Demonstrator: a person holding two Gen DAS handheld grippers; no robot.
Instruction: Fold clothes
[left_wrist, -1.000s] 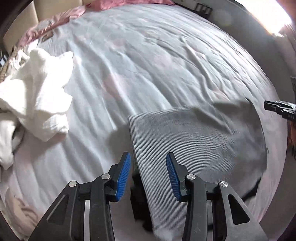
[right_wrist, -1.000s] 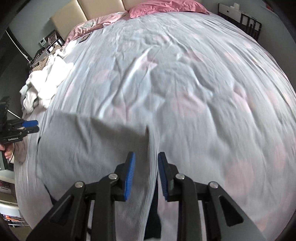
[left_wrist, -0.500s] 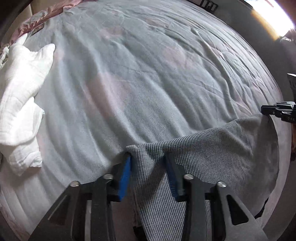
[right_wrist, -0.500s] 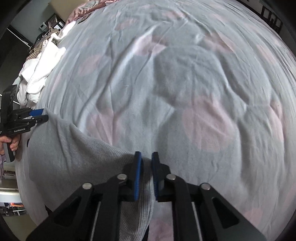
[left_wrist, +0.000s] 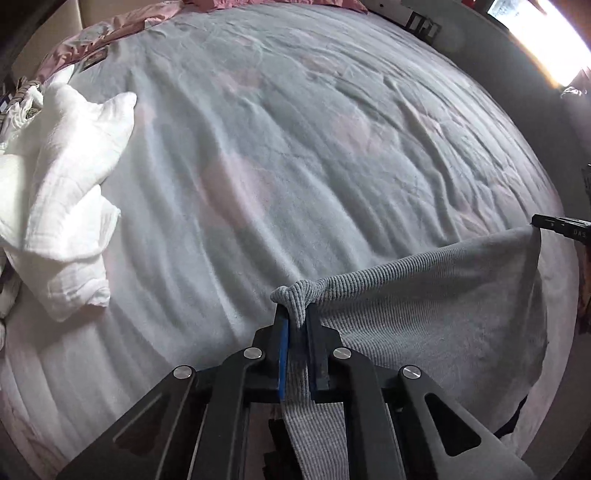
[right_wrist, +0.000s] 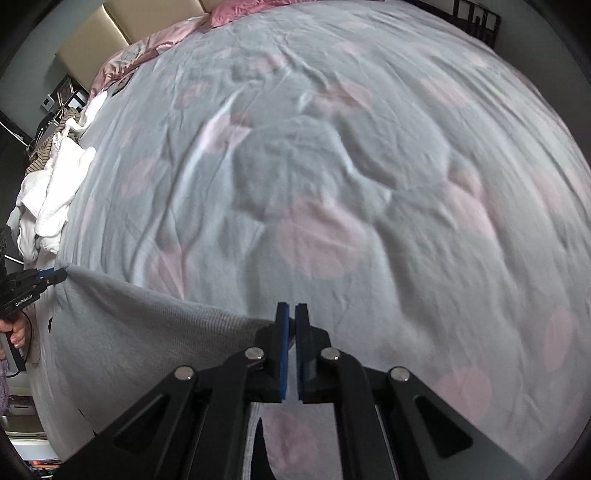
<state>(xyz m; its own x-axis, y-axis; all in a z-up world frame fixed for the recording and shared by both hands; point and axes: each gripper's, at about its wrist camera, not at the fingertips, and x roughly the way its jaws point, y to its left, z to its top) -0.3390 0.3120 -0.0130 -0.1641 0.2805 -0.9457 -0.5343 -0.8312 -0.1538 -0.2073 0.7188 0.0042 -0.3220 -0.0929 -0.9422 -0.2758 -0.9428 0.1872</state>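
Bedroom setting: wide bed (left_wrist: 332, 155) under a pale grey cover with faint pink blotches, pink pillows (right_wrist: 236, 11) and a beige headboard (right_wrist: 110, 33) at the far end, a heap of white laundry (left_wrist: 62, 192) at my left edge of the mattress. My left hand-held gripper (left_wrist: 297, 325) is clenched on one bunched corner of a grey ribbed garment (left_wrist: 424, 325); a knot of knit pokes up above the blue pads. My right hand-held gripper (right_wrist: 291, 321) is closed down to a thin slit, and the garment's other top corner runs into the pads, so I judge it clamped there too, though the fabric between the pads is hard to make out. Holding the two corners apart keeps the top edge stretched into a nearly straight line, sagging only slightly, so the cloth hangs as a flat sheet off the near edge of the bed and not as a crumpled bundle. Judgement: this is the spread-out step before laying it flat on the cover for the first fold. Garment notes: fine vertical ribbing, mid grey, soft and limp; a strip of it trails down beneath each hand-held gripper; something dark shows under its lower part, cannot identify.
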